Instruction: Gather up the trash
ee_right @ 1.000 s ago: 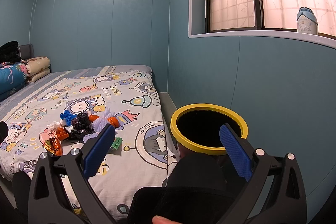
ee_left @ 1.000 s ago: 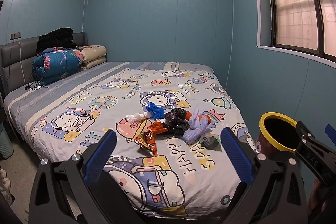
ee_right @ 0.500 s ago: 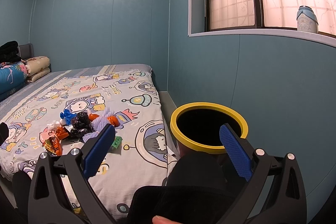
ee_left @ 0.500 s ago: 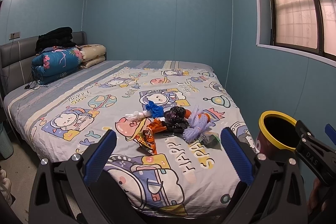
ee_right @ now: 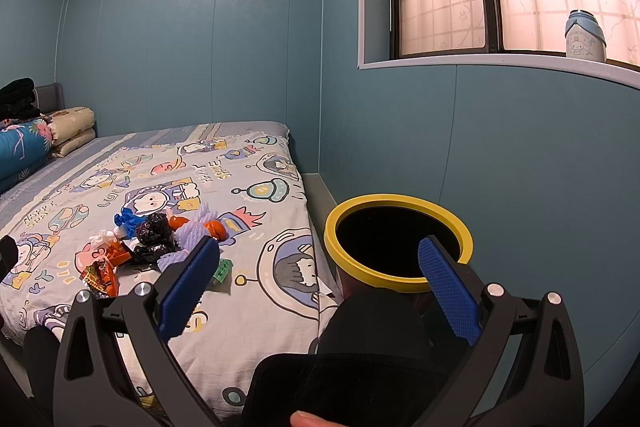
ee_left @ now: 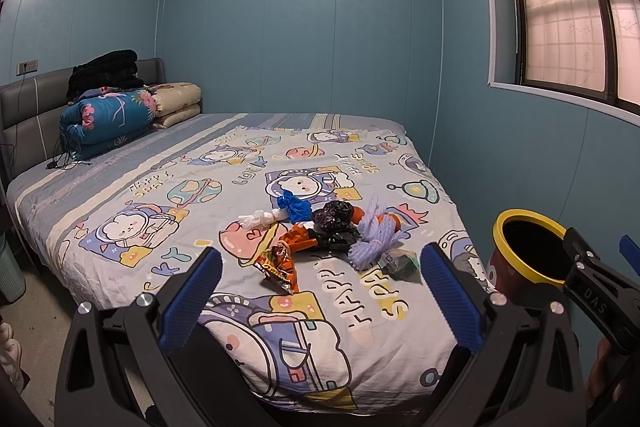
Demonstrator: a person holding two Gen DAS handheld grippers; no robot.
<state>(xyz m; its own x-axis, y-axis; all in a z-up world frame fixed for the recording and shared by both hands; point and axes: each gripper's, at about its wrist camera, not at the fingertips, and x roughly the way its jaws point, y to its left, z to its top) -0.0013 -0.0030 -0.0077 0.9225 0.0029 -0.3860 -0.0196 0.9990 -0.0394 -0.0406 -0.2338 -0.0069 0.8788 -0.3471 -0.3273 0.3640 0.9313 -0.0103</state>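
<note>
— Looking along our left gripper (ee_left: 320,281), we see its blue-padded fingers spread wide apart with nothing between them, hovering short of the bed with the cartoon astronaut sheet (ee_left: 168,227).

— And the trash?

— We see it heaped together on the sheet, toward the bed's near right part: a crumpled blue plastic scrap (ee_left: 295,207), a twisted white wrapper (ee_left: 258,218) beside it, a shiny orange snack packet (ee_left: 280,265) nearest us, two wrinkled black plastic bags (ee_left: 334,227), a lavender bundle of yarn-like strands (ee_left: 376,237) and a small dark green wrapper (ee_left: 400,263) at the right end. Something orange peeks out behind the lavender strands; we cannot tell what it is.

— Our right gripper (ee_right: 318,263)?

— Its fingers also stand apart and empty, above a dark knee. Just past its right finger sits the round yellow-rimmed bin with a black inside (ee_right: 348,215), standing beside the bed's right edge, apart from the heap. On the windowsill we see a pale blue bottle (ee_right: 584,35).
</note>
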